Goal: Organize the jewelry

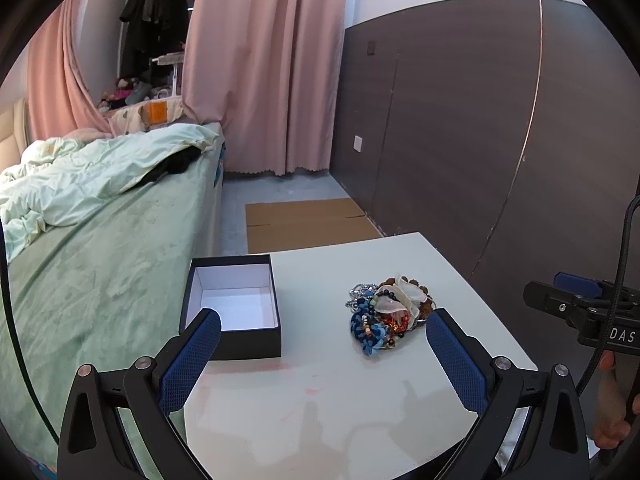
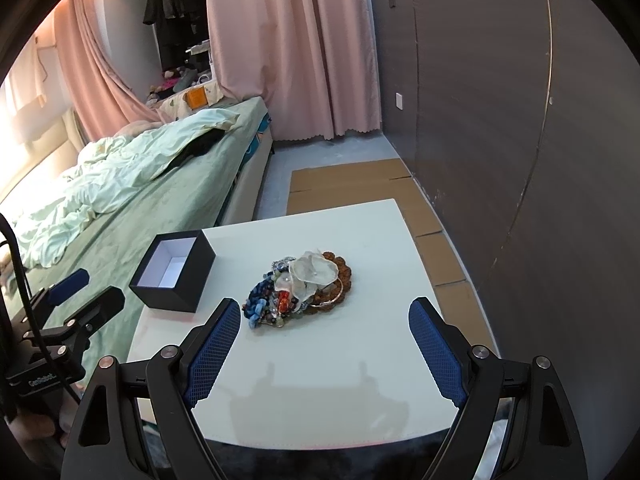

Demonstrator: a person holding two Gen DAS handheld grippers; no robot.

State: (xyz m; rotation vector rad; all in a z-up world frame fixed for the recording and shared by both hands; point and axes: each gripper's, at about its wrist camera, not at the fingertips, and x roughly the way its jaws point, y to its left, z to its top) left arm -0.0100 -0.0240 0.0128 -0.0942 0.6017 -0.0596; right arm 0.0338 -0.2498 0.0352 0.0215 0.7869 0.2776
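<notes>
the left gripper point(image 1: 322, 328) hovers over the near edge of the white table point(image 1: 360, 400), fingers spread wide and holding nothing. the right gripper point(image 2: 326, 320) hangs beside it, equally spread and empty. the jewelry pile point(image 2: 302, 286) sits mid-table, its pieces too tangled to separate. the open black box point(image 2: 172, 276) stands at the left edge, its floor partly hidden.

One box point(image 1: 234, 304) on the table point(image 1: 360, 392), one jewelry pile point(image 1: 388, 312) right of the box, individual pieces too tangled to count. Two grippers: left point(image 1: 320, 332), right point(image 2: 326, 320).
</notes>
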